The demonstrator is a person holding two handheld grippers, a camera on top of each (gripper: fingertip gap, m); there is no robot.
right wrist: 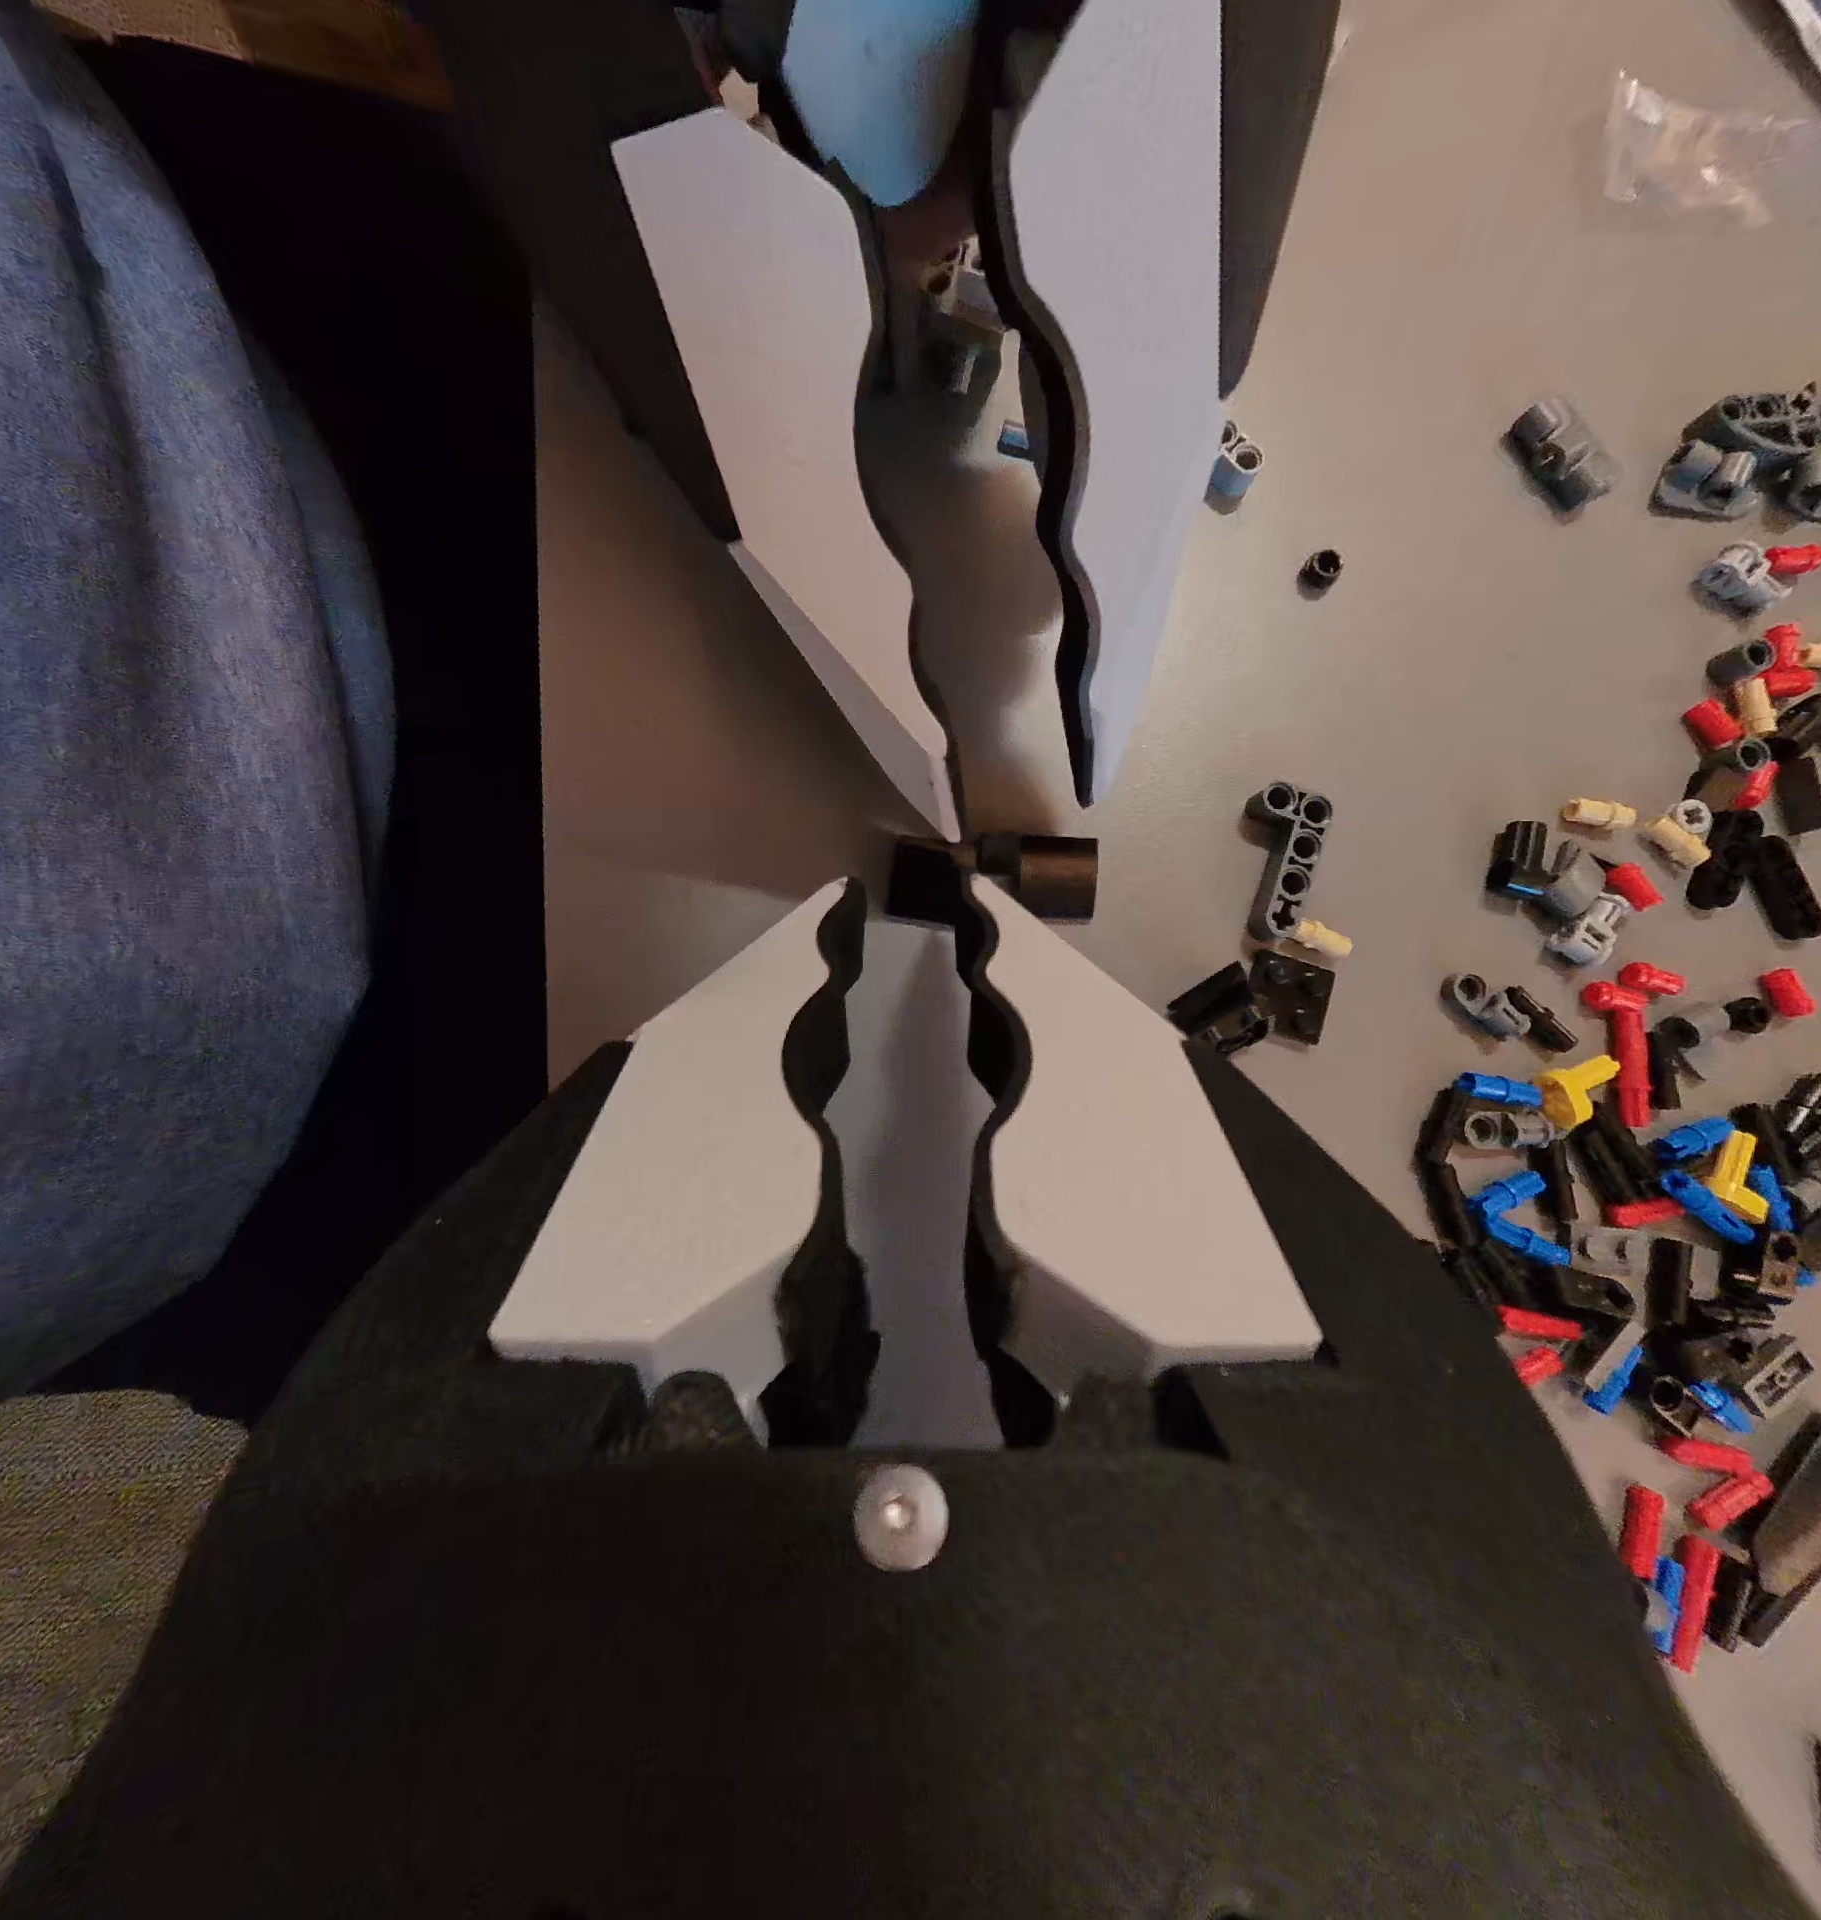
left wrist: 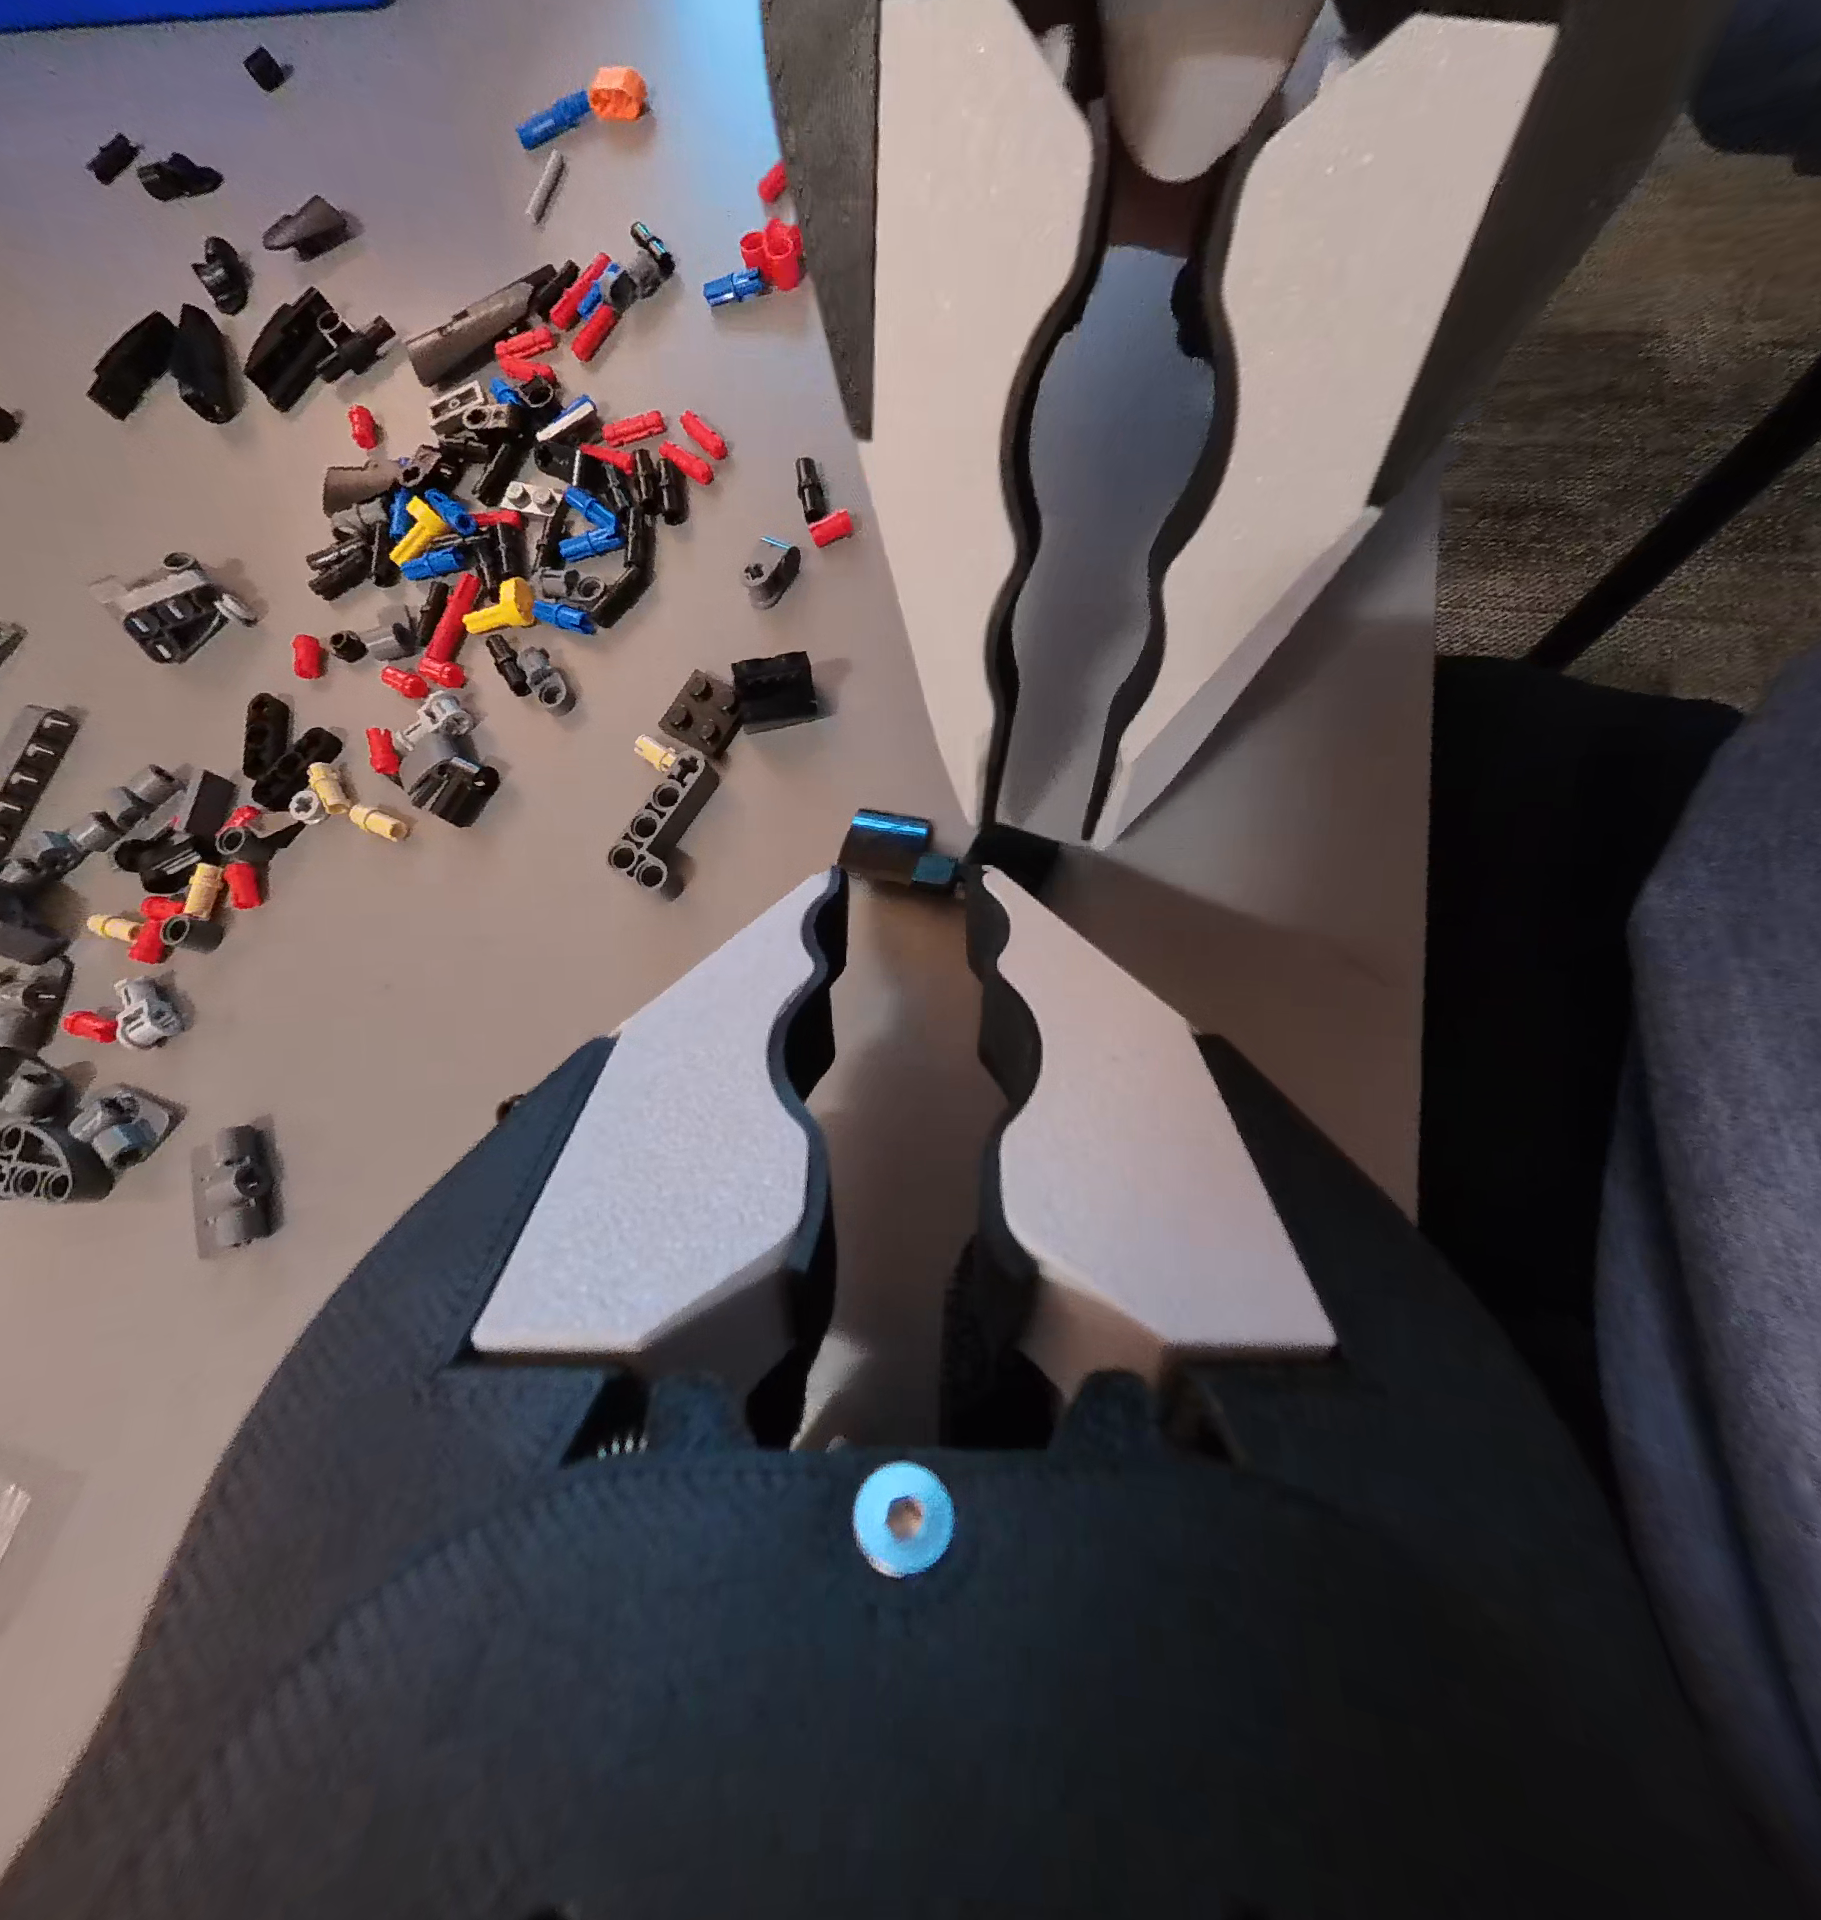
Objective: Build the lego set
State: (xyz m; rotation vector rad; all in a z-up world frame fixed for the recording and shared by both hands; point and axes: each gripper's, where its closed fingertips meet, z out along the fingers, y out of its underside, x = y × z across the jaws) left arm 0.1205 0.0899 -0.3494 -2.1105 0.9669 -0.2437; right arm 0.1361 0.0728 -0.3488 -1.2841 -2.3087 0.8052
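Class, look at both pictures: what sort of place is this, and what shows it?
Probably an indoor hobby or work table: loose lego pieces scattered across it, a clear plastic bag, and carpet beyond the edge.

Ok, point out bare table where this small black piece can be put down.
Bare table lies between the left gripper and the grey pieces. More lies between the black L-beam and the small black ring. The mixed pile is crowded.

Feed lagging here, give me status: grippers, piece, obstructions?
Left gripper and right gripper tip to tip, both gripping small black piece. Loose pile off to side, nothing blocking.
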